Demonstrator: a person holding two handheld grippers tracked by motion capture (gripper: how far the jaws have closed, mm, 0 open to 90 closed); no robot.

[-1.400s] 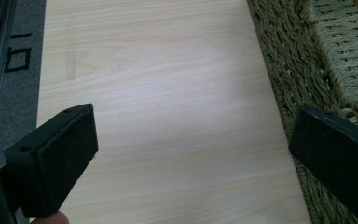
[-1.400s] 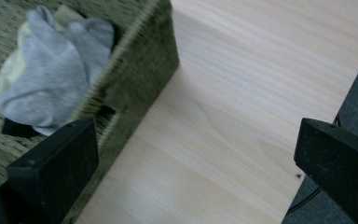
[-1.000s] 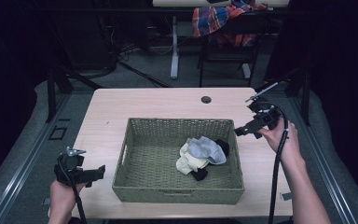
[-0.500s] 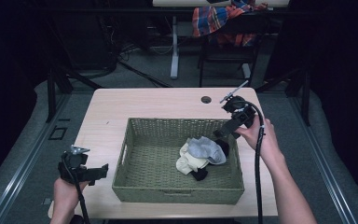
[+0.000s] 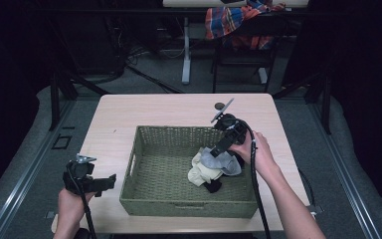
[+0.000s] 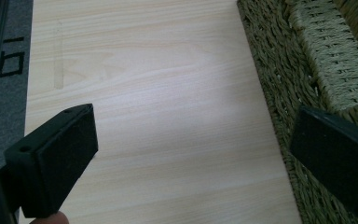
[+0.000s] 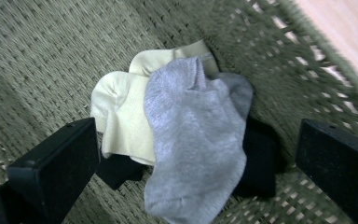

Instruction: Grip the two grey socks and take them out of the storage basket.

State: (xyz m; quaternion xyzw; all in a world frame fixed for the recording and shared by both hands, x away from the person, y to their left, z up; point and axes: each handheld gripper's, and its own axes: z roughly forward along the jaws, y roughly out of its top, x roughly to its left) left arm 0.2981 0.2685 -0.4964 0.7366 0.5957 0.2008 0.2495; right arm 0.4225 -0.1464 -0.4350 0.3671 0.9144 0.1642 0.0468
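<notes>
your right gripper [image 5: 218, 149] is now reaching over the woven basket [image 5: 144, 144], in from the counter [image 5: 154, 107] edge. its fingers [image 7: 56, 163] are spreading wide above the grey sock [image 7: 191, 135], which is lying atop cream [image 7: 121, 112] and black socks [image 7: 256, 158]. your left gripper [image 5: 107, 183] is hovering wide beside the basket.

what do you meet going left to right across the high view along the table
left gripper → wicker basket → cream sock → grey sock → person's right hand
</notes>
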